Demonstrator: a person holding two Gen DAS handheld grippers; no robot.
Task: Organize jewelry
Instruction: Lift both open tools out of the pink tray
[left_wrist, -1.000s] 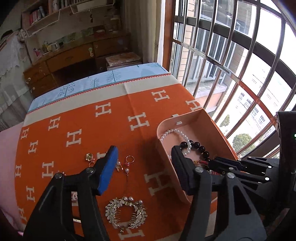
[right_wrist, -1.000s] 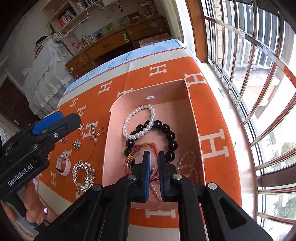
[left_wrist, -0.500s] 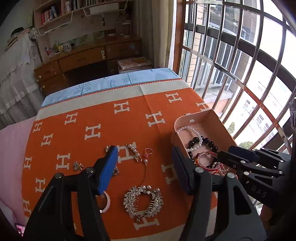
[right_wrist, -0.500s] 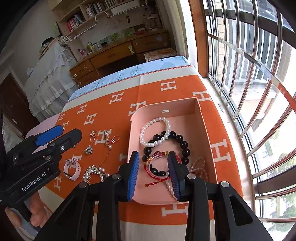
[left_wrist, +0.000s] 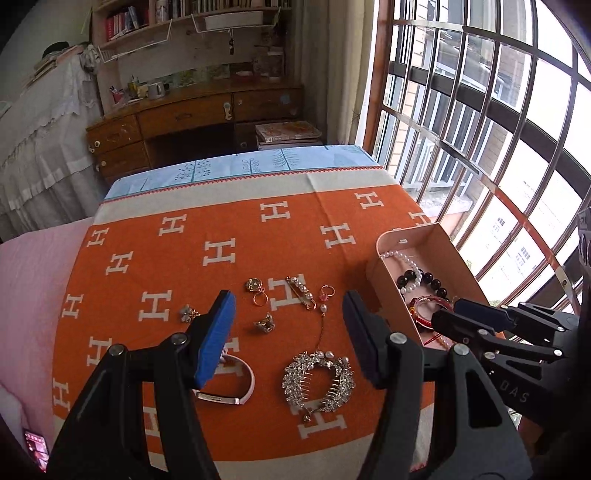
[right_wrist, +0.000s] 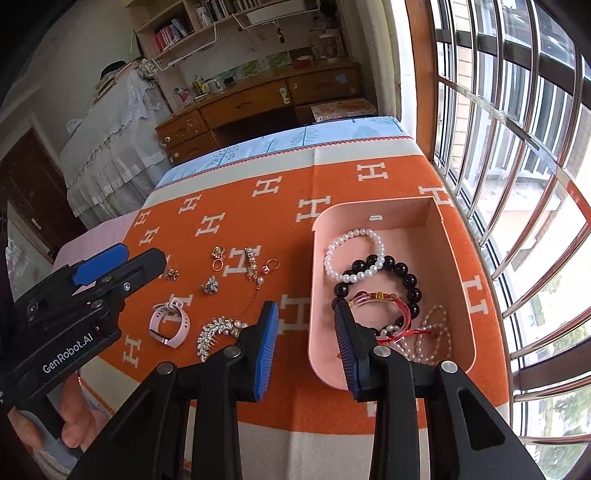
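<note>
A pink box (right_wrist: 443, 236) on the orange blanket holds a white pearl bracelet (right_wrist: 354, 232), a black bead bracelet (right_wrist: 400, 267), a red cord bracelet (right_wrist: 402, 308) and a pale bead strand (right_wrist: 439, 332). My right gripper (right_wrist: 306, 310) hangs open over the box's near left corner with nothing between its fingers. Left of the box lie a silver hair comb (left_wrist: 295, 380), a pink watch band (left_wrist: 247, 380), a pearl pin (left_wrist: 301, 291), gold rings (left_wrist: 255, 286) and small earrings (left_wrist: 265, 323). My left gripper (left_wrist: 288, 310) hovers open and empty above these pieces.
The orange blanket (left_wrist: 221, 221) with white H marks covers the table. Barred windows (left_wrist: 480, 147) run close along the right edge. A wooden desk (left_wrist: 192, 118) stands at the back, with pink bedding (left_wrist: 29, 277) at the left. A hand (right_wrist: 70, 417) holds the left gripper.
My right gripper opened, left the red cord bracelet in the box and drew back upward. My left gripper also pulled back and rose, so more loose jewelry shows.
</note>
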